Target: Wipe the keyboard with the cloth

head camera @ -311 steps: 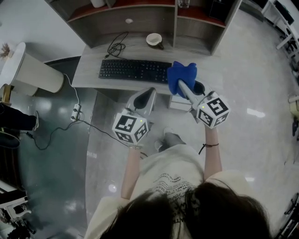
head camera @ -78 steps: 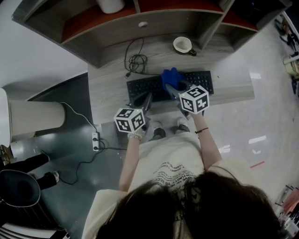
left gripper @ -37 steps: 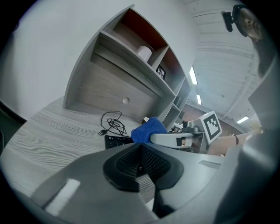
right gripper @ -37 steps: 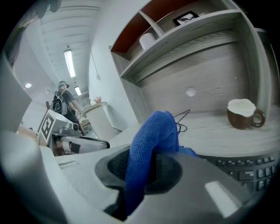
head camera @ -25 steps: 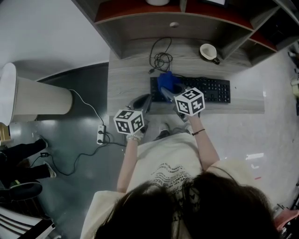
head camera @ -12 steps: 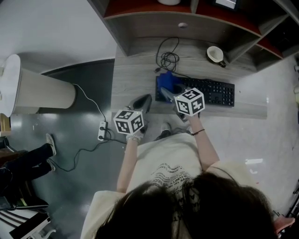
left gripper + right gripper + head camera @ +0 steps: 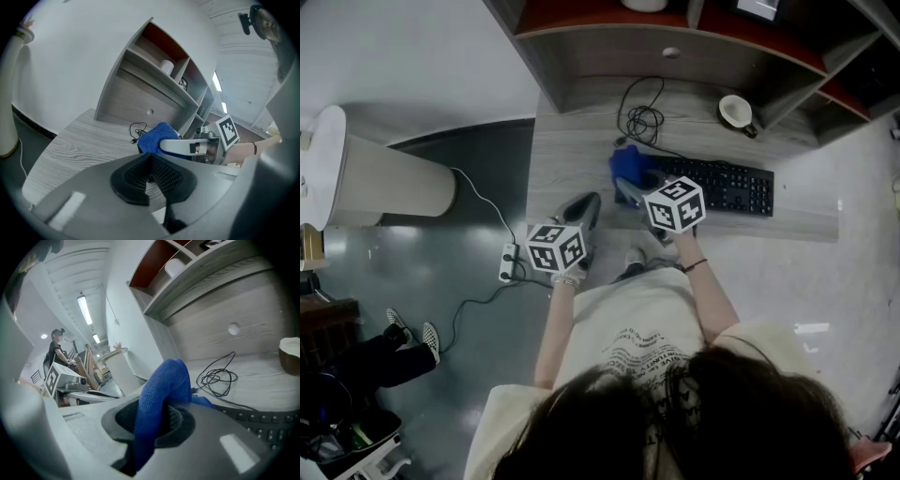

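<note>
The blue cloth [image 7: 628,169] is pinched between the jaws of the right hand-held gripper [image 7: 630,190] and is laid over the left end of the keyboard [image 7: 717,186], which lies on the bench [image 7: 567,141]. In the right gripper view a fold of the cloth is seen bulging up out of the clamped jaws. The left hand-held gripper [image 7: 587,204] is held left of the keyboard's front corner, its jaws pressed together on nothing. The cloth is judged soft, light and limp. It will drape and bunch, so a hold on a gathered fold is suited, with a loose part left below to be dragged across the keys. The keyboard is judged light enough to be slid by a hard push.
</note>
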A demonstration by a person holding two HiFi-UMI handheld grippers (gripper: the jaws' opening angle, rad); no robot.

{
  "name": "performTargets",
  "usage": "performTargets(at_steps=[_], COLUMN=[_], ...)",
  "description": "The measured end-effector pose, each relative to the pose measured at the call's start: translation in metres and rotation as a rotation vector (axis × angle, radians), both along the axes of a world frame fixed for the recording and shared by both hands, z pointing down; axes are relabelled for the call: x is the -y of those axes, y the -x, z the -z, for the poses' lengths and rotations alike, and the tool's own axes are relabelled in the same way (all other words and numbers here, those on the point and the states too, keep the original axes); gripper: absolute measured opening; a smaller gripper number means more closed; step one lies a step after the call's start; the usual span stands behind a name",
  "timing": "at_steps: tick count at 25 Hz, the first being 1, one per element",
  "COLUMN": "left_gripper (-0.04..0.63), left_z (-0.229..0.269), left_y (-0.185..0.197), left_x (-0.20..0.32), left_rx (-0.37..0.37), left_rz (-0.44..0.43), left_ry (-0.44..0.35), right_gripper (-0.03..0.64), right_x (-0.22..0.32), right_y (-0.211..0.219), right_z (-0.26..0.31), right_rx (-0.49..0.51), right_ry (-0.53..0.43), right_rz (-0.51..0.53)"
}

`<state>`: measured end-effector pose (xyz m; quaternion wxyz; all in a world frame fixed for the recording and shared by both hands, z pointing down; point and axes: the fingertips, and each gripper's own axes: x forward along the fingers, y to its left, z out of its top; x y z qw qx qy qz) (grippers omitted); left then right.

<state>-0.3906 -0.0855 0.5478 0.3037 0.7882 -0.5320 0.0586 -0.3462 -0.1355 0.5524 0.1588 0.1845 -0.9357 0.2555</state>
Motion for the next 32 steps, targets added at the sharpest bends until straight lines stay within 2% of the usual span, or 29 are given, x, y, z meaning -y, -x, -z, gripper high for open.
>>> performTargets(at_steps=[20,32], left_gripper=[0.005,0.005], left_z=[0.003,0.007], left_y=[0.011,-0.008], left_x=[-0.015,-0.02], left_rx=[0.02,0.053], left_rz=[0.061,0.074], left_ry=[-0.005,-0.003], right_gripper=[0.058,0.058], right_x=[-0.013,-0.018], right_y=[0.019,0.005], right_z=[0.016,0.043], right_rx=[0.085,0.168], right_ry=[0.023,0.017], right_rz=[0.073,0.136])
